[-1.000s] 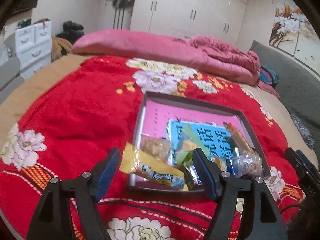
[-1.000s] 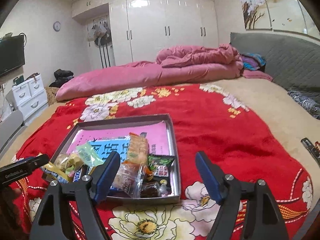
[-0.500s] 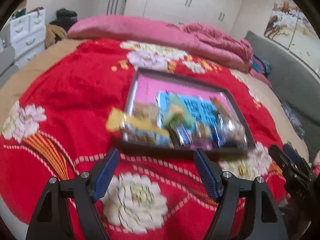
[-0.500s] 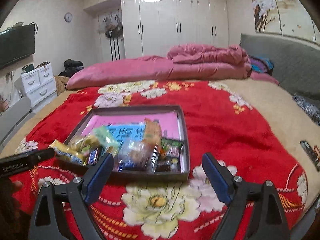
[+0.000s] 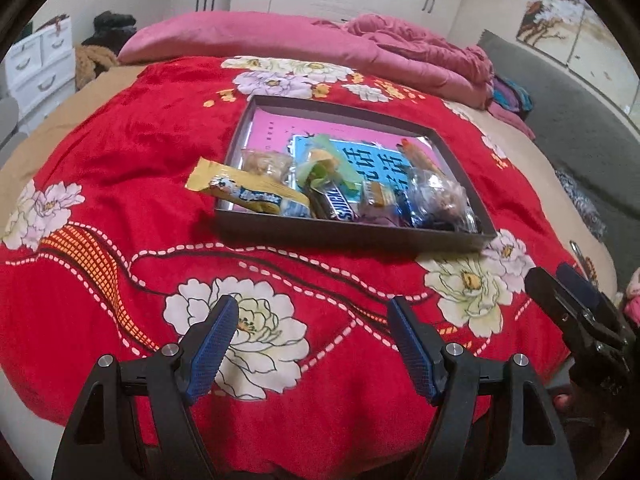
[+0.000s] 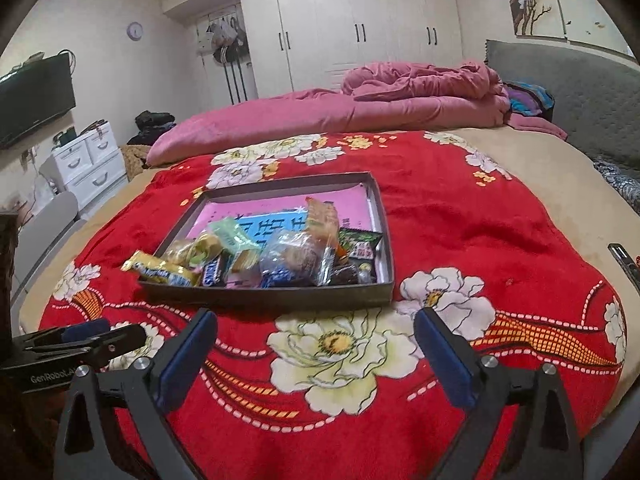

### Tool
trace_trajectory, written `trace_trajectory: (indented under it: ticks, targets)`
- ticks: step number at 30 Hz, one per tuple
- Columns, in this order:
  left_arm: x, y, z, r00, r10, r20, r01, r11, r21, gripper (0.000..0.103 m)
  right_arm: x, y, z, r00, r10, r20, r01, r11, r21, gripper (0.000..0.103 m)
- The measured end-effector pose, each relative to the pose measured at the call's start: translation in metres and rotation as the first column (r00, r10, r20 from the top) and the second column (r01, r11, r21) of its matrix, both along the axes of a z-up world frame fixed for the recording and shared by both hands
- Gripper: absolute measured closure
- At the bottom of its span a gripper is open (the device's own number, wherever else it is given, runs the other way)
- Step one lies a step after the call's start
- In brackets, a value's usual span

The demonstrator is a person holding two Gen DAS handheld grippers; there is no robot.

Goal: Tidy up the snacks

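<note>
A dark shallow tray [image 5: 352, 236] [image 6: 280, 294] lies on the red flowered blanket, lined with pink and blue paper. Several snacks are piled at its near end: a yellow wrapped bar [image 5: 244, 192] [image 6: 160, 270] hanging over the left rim, a Snickers bar [image 5: 336, 204], a clear bag of treats [image 5: 440, 200] [image 6: 296, 258], a green packet [image 6: 360, 240]. My left gripper [image 5: 312, 316] is open and empty, over the blanket well short of the tray. My right gripper [image 6: 316, 330] is open and empty, also short of the tray. Each gripper shows at the edge of the other's view.
Pink bedding [image 6: 360, 108] is heaped at the far end of the bed. A grey sofa [image 6: 580, 92] stands on the right, white drawers [image 6: 88, 164] and a television [image 6: 36, 100] on the left, white wardrobes [image 6: 360, 28] behind. A small dark object [image 6: 624, 258] lies at the right edge.
Both grippers have pulled back from the tray toward the near edge of the bed; the tray now looks farther away. Both stayed open and empty. The snacks have not moved.
</note>
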State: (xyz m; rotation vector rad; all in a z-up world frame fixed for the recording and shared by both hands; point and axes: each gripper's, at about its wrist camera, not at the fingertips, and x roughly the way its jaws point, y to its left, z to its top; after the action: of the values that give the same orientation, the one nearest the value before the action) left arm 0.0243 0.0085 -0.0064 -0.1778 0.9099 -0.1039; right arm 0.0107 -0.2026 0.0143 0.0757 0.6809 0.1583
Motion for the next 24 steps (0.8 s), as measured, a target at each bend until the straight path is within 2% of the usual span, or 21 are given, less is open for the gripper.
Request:
trace_trajectory:
  ticks: [8,24]
  targets:
    - [0.0001,0.0000,0.0007,1.000,-0.003,0.005,0.003,1.000,0.025,0.025,0.0000,0.0047,-0.0036,1.000,0.029,-0.004,-0.029,0.999,-0.022,0.001]
    - [-0.0004,-0.0046,0.0005,1.000,-0.020,0.006,0.020,0.998,0.054,0.025,0.0028,-0.0001,-0.0083,0.999,0.023,-0.026,-0.023,1.000,-0.002,0.001]
